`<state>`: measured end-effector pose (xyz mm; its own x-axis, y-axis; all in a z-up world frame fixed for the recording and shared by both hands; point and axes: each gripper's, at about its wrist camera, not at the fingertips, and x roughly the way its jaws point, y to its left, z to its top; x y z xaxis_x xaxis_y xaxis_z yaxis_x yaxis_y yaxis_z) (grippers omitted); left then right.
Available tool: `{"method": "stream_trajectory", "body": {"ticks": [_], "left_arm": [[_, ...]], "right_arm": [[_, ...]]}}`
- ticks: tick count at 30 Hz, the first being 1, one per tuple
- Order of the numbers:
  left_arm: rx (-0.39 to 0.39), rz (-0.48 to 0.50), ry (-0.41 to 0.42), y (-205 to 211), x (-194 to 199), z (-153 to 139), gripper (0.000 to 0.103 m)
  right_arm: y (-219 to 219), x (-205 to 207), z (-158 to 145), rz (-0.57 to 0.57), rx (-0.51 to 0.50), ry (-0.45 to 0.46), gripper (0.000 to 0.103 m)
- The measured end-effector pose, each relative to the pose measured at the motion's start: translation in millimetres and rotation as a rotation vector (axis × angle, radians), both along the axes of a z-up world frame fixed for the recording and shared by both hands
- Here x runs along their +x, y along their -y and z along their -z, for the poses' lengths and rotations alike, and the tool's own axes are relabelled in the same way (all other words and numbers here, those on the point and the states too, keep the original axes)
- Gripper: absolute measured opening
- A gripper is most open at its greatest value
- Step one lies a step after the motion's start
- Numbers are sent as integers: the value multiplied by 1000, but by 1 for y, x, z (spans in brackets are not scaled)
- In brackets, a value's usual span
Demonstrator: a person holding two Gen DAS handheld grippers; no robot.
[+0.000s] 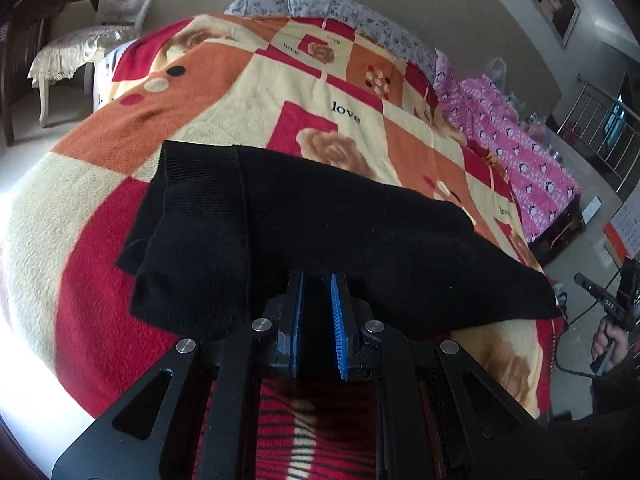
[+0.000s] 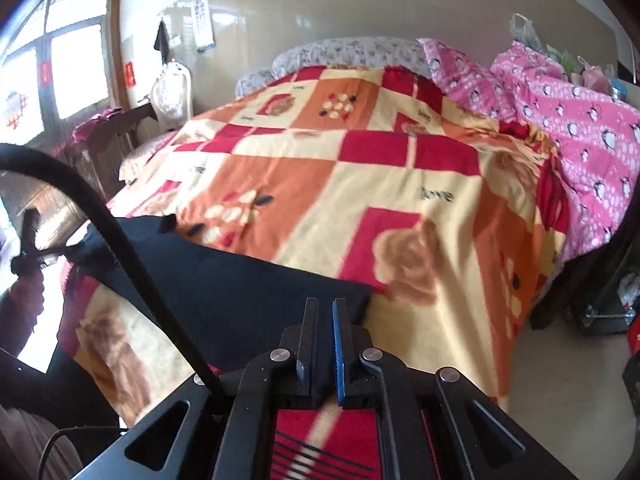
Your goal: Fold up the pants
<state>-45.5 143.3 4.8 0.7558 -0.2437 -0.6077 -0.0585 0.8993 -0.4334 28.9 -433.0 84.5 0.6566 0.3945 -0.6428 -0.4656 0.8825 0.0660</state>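
Observation:
Black pants [image 1: 304, 232] lie folded across the near part of the bed, with the ribbed waistband at the left. My left gripper [image 1: 317, 280] is shut on the near edge of the pants, black cloth pinched between its blue pads. In the right wrist view the pants [image 2: 240, 284] stretch from my right gripper to the left gripper [image 2: 30, 248] at the far left. My right gripper [image 2: 325, 304] is shut on the other near end of the pants. The right gripper also shows at the left wrist view's right edge [image 1: 600, 292].
The bed carries a red, orange and cream blanket [image 1: 280, 92] with "love" print. A pink penguin quilt [image 2: 580, 128] and pillows lie along the bed's right side. A white chair [image 1: 100, 32] stands at the far left. A black cable [image 2: 120, 248] crosses the right wrist view.

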Motion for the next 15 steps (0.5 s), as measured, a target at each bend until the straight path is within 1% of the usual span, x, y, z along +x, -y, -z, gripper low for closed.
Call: {"method": "stream_trajectory", "body": {"ticks": [1, 2, 3, 5, 8, 10, 12, 15], "left_arm": [[-16, -9, -4, -4, -3, 1, 11], [-48, -13, -4, -10, -3, 2, 11], [-61, -19, -6, -16, -1, 3, 9], [9, -48, -12, -23, 7, 3, 2], [128, -83, -7, -33, 22, -1, 2], [155, -89, -6, -42, 34, 0, 2], [170, -88, -3, -47, 43, 1, 3], [184, -99, 9, -50, 49, 3, 3]], "right_arm": [[-6, -1, -2, -12, 1, 7, 4], [-14, -1, -3, -25, 7, 11, 4], [-21, 0, -3, -37, 20, 11, 4], [-36, 5, -1, -67, 51, 5, 4], [-57, 18, 7, -77, 76, -20, 4], [-66, 25, 16, -69, 76, -45, 4], [-71, 33, 30, -48, 76, -94, 4], [-63, 34, 42, -10, 101, -133, 4]]}}
